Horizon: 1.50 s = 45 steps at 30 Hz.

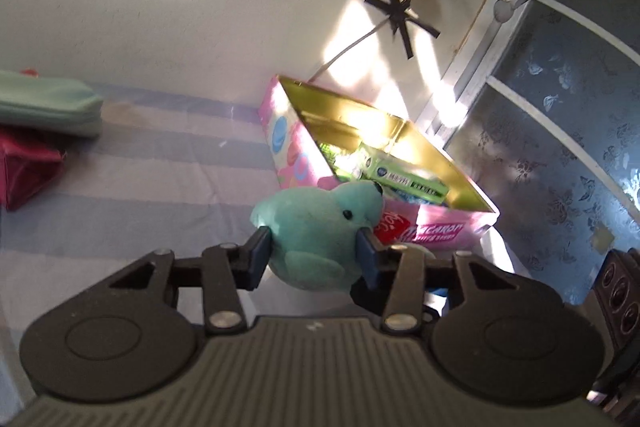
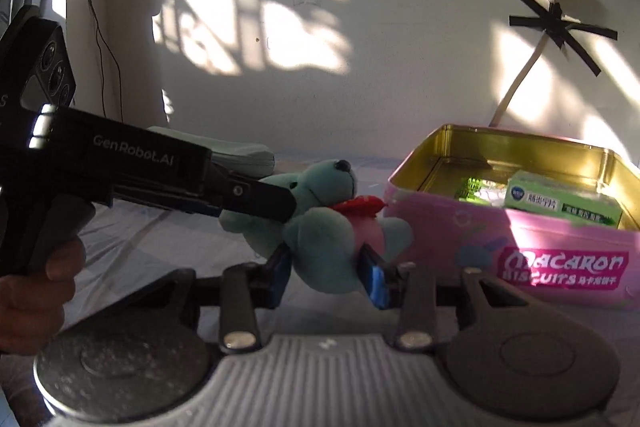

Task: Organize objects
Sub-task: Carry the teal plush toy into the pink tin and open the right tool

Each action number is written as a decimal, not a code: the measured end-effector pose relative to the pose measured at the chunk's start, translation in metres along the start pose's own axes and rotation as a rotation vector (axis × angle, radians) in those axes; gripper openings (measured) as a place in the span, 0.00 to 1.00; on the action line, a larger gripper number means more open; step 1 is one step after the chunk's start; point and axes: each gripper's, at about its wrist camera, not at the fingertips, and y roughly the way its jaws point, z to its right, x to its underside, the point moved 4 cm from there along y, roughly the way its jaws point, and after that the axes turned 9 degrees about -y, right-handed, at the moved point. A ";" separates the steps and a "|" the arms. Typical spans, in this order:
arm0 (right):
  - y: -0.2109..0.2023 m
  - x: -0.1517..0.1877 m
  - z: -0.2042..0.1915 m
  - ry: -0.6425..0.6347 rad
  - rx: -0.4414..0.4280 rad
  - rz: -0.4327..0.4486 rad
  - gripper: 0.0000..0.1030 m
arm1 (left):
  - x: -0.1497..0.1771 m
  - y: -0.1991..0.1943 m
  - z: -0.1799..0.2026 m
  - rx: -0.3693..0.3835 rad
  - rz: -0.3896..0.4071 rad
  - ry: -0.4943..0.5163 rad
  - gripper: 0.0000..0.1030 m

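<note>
I hold the teal plush toy (image 2: 320,227) between both tongs: left tongs (image 1: 316,259) pinch its body, right tongs (image 2: 326,273) pinch a limb, steadying it just beside the pink biscuit tin (image 2: 520,239) for loading.

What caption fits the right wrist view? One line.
Both claws, right and left, grip a teal plush beside the open pink tin.

Both grippers clamp one teal plush bear (image 2: 320,227): the left gripper (image 1: 316,253) grips its upper body, the right gripper (image 2: 328,269) its lower body beneath.
</note>
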 end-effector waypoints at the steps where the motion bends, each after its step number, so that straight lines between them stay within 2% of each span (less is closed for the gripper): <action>1: -0.005 -0.007 0.005 -0.015 0.035 0.039 0.36 | -0.008 -0.001 0.008 0.022 0.016 0.007 0.47; 4: -0.003 -0.024 0.032 -0.006 0.125 0.094 0.36 | -0.032 0.016 0.040 0.056 0.050 0.079 0.47; 8: 0.019 -0.036 0.075 0.057 0.212 0.087 0.37 | -0.043 0.066 0.065 0.014 0.069 0.187 0.48; 11: 0.052 -0.038 0.101 0.051 0.275 0.050 0.41 | -0.052 0.102 0.069 -0.043 0.087 0.200 0.52; 14: 0.080 -0.033 0.122 0.015 0.432 0.002 0.41 | -0.056 0.139 0.063 -0.166 0.040 0.193 0.52; 15: 0.079 -0.029 0.129 0.041 0.447 0.010 0.41 | -0.055 0.144 0.061 -0.196 0.030 0.186 0.52; 18: 0.067 -0.018 0.141 0.098 0.430 0.037 0.41 | -0.049 0.139 0.056 -0.220 0.043 0.175 0.52; 22: 0.056 -0.013 0.147 0.164 0.405 0.055 0.41 | -0.042 0.127 0.056 -0.298 0.055 0.197 0.52; 28: 0.033 -0.017 0.135 0.226 0.363 0.117 0.41 | -0.026 0.100 0.058 -0.385 0.073 0.258 0.52; 36: -0.009 -0.007 0.102 0.288 0.332 0.175 0.41 | -0.006 0.065 0.051 -0.430 0.095 0.282 0.52; 45: -0.025 -0.012 0.066 0.246 0.314 0.158 0.43 | 0.007 0.035 0.026 -0.466 0.104 0.249 0.53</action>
